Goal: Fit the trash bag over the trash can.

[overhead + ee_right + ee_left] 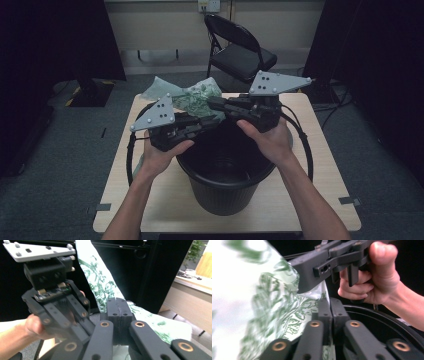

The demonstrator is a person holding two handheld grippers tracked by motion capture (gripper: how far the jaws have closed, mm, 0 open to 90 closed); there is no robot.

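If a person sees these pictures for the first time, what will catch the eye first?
First, the big black bucket standing at the middle of the wooden table. Just above its far rim, the left gripper and the right gripper meet, both shut on a thin plastic bag with green leaf print, which lies behind the bucket.

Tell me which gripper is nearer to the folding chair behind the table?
Right. The right gripper is held over the far side of the bucket, almost below the chair. The left gripper sits lower and further to the left.
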